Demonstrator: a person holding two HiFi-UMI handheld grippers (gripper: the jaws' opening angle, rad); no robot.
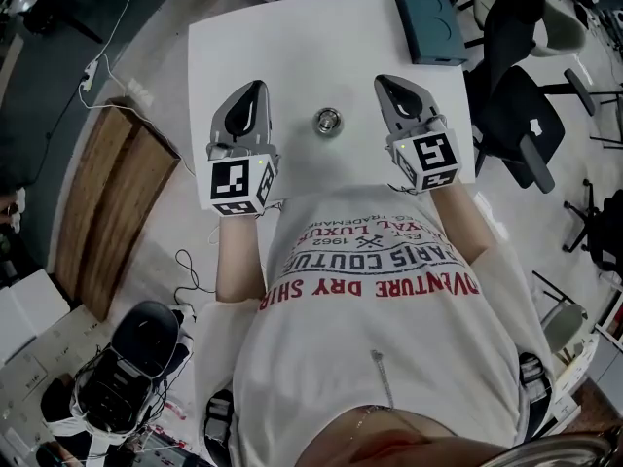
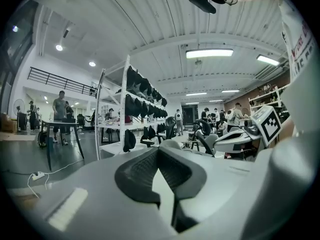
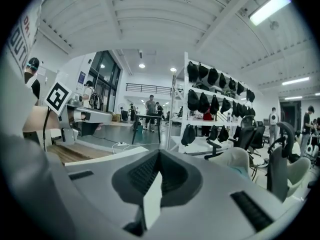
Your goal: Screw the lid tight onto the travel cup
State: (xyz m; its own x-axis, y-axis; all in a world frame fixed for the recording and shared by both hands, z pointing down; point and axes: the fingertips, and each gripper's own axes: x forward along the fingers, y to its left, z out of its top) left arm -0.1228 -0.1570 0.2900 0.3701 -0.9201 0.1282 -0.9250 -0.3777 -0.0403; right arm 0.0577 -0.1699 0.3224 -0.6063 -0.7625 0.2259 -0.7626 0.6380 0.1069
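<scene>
Grey left gripper (image 1: 255,88): fingers pressed together, empty | grey right gripper (image 1: 383,82): likewise | round silver metal cup (image 1: 328,122): 3 o'clock of left gripper

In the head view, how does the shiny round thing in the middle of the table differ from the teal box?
Shape: the round thing, apparently the travel cup seen from above, is circular; the teal box is rectangular.
Colour: the travel cup is shiny metal; the box is matt teal.
Place: the travel cup stands between the left gripper and the right gripper; the box lies at the far right corner.
Both rest on the white table, untouched.
</scene>
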